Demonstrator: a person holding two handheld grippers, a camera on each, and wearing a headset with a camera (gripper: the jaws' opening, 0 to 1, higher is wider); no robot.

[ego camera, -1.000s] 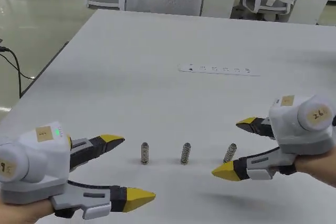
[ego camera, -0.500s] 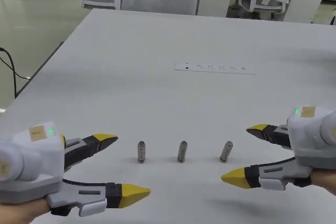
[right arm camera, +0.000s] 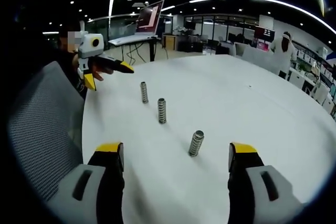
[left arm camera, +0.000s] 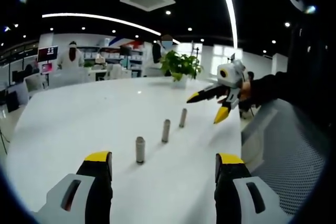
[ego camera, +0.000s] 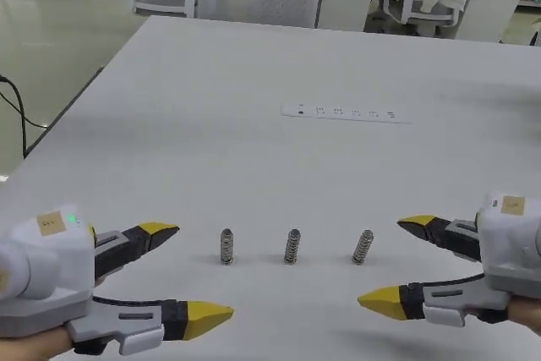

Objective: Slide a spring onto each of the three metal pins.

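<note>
Fingers of left gripper (ego camera: 201, 270) and right gripper (ego camera: 382, 260) gape empty, both drawn back from springs (ego camera: 292, 245).

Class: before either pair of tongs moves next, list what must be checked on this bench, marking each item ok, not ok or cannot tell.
1. The left tongs open, holding nothing: ok.
2. The right tongs open, holding nothing: ok.
3. The left spring, middle spring and right spring stand in one row between the tongs: ok.
4. The right spring upright: not ok, it leans.
5. Each spring seated over a pin: cannot tell.
</note>
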